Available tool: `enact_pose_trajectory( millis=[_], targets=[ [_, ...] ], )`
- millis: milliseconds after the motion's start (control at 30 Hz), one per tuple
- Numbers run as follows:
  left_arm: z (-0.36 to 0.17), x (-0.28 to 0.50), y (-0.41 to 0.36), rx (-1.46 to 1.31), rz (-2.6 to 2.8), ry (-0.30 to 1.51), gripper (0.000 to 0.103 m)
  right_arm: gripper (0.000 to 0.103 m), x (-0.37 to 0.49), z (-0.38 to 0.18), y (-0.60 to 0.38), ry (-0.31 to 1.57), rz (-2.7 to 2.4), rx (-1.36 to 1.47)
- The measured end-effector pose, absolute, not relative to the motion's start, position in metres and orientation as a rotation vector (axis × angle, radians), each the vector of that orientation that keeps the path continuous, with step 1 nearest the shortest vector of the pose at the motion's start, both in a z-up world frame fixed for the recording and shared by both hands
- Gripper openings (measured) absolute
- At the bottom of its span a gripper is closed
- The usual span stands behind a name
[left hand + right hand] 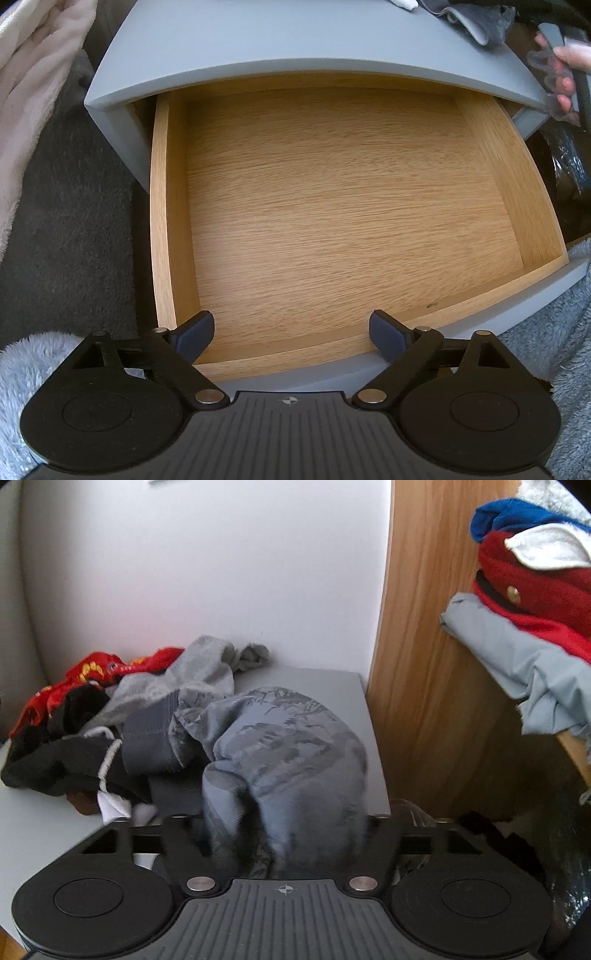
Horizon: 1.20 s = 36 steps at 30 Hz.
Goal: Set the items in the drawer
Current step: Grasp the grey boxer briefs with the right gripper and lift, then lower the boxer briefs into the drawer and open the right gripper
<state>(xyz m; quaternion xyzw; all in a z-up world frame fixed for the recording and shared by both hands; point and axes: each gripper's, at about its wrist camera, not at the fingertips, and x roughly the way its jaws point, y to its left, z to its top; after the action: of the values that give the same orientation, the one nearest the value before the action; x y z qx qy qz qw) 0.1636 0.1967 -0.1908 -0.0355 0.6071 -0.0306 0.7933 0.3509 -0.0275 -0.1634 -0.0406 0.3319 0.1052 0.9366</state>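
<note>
One drawer [332, 206] holds only bare wood beneath spread left tongs [291, 334]

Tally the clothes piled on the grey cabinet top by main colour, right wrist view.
Red garment: 1
Black garment: 1
Light grey garment: 1
Blue-grey patterned garment: 1
Total: 4 told apart; more may be hidden.
</note>
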Motion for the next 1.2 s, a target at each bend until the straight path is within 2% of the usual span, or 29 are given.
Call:
enact_pose_trajectory(
  millis=[33, 133, 333, 533, 633, 800, 1000, 1200],
  targets=[
    [-0.191, 0.164, 0.197, -0.082, -0.067, 1.306, 0.093, 0.040, 0.348, -0.159, -0.029, 0.662, 0.213, -0.089],
    [-0.191, 0.164, 0.196, -0.079, -0.067, 1.306, 0.093, 0.035, 0.340, -0.145, -0.036, 0.598, 0.202, -0.099],
    [-0.190, 0.163, 0.191, -0.057, -0.065, 1.294, 0.093, 0.034, 0.319, -0.107, -0.074, 0.447, 0.219, 0.015],
    [-0.190, 0.162, 0.188, -0.046, -0.075, 1.282, 0.093, 0.034, 0.282, -0.083, -0.069, 0.403, 0.552, 0.080],
    [-0.190, 0.163, 0.188, -0.053, -0.072, 1.281, 0.093, 0.034, 0.269, -0.089, -0.040, 0.464, 0.778, 0.080],
    [-0.188, 0.160, 0.185, -0.037, -0.064, 1.272, 0.093, 0.034, 0.263, -0.124, 0.017, 0.668, 1.037, 0.060],
    [-0.188, 0.157, 0.187, -0.053, -0.069, 1.266, 0.093, 0.034, 0.255, -0.180, 0.061, 0.882, 1.093, -0.066],
    [-0.188, 0.157, 0.191, -0.059, -0.081, 1.265, 0.092, 0.034, 0.243, -0.222, 0.087, 0.958, 1.035, -0.176]
  ],
)
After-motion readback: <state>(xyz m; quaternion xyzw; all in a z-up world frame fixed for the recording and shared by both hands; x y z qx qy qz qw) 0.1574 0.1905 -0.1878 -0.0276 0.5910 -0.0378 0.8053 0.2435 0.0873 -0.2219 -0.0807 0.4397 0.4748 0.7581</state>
